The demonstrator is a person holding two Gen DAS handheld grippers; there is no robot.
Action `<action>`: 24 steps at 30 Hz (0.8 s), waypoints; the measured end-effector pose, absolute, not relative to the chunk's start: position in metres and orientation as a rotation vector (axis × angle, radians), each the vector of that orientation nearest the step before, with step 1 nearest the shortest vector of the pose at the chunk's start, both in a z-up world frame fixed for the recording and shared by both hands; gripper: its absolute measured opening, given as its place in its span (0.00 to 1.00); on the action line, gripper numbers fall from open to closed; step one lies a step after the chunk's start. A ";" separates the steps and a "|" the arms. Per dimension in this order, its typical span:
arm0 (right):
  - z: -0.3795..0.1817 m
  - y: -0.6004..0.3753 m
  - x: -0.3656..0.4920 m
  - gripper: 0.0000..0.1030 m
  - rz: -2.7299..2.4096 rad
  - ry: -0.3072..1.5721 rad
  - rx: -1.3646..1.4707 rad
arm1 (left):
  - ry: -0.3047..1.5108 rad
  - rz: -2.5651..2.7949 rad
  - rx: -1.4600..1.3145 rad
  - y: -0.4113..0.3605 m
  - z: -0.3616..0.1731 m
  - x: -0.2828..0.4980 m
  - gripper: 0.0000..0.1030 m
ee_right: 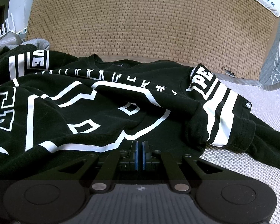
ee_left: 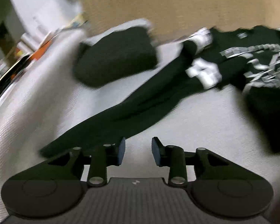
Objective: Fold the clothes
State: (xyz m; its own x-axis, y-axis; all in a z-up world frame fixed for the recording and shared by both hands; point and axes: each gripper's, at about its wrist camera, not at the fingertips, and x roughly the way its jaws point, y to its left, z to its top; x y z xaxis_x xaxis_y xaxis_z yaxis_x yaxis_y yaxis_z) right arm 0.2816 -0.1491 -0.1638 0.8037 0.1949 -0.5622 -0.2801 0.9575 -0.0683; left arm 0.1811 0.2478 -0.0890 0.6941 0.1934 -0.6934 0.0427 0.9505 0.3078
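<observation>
**Sleeve let go on the left, hem pinned on the right**

Left gripper point(ee_left: 138, 150): fingers apart, nothing between them, only pale bedcover point(ee_left: 186, 117) behind the gap. Picture blurred. No earlier frame to compare, so only the released state is noted.

Right gripper point(ee_right: 139, 153): blue pads pressed together at the near edge of the black shirt point(ee_right: 106, 115); whether cloth is pinched between them I cannot tell, as the tips sit right against the fabric.

Shirt lies face up on the bedcover, printed front showing. In the right view its collar point(ee_right: 95, 58) points to the top of the frame, toward the woven headboard point(ee_right: 149, 22); hem nearest the camera. Long axis runs bottom to top.

In the left view a long sleeve point(ee_left: 132, 104) stretches from lower left to upper right, cuff end near the fingers.

A folded dark garment point(ee_left: 115, 56) sits above it, apart.

Judgement: next fold needs the sleeve laid flat across the body, seam straight, right side held steady to stop the torso dragging.
</observation>
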 end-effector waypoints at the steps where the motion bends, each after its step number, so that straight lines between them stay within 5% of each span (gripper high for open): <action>1: -0.164 -0.148 0.281 0.05 0.253 0.583 -0.158 | 0.797 0.059 0.309 0.239 -0.087 0.180 0.38; 24: -0.169 -0.142 0.280 0.03 0.224 0.571 -0.227 | 0.743 -0.188 0.246 0.143 -0.060 0.157 0.42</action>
